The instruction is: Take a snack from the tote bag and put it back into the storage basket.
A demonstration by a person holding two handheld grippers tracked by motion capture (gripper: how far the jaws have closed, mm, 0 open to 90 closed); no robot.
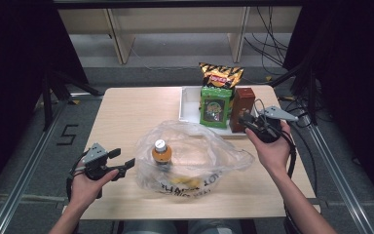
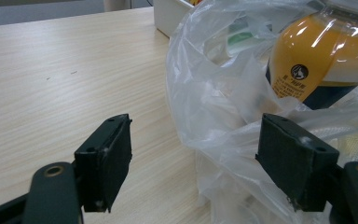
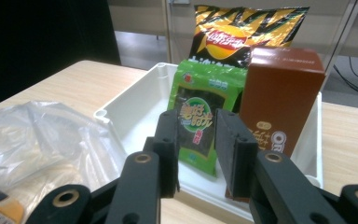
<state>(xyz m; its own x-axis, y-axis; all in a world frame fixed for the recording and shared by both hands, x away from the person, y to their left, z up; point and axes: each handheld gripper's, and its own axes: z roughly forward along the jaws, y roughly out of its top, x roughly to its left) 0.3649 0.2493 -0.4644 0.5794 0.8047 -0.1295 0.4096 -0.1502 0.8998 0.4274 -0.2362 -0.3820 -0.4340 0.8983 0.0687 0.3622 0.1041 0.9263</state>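
A clear plastic bag (image 1: 195, 156) lies on the wooden table with an orange drink bottle (image 1: 161, 152) upright inside it. My left gripper (image 1: 125, 158) is open at the bag's left edge; in the left gripper view its jaws (image 2: 193, 154) straddle a fold of the bag (image 2: 214, 93), and the bottle (image 2: 321, 56) is just beyond. My right gripper (image 1: 246, 123) hovers at the front of a white tray (image 1: 190, 105). Its jaws (image 3: 196, 149) stand narrow but apart with nothing between them, pointing at a green snack packet (image 3: 200, 107) and a brown box (image 3: 279, 102).
A yellow-and-black chip bag (image 1: 220, 75) stands at the tray's back, behind the green packet (image 1: 215, 107) and the brown box (image 1: 242, 108). Bare tabletop spreads at the left. Shelving legs and cables lie on the floor beyond the table.
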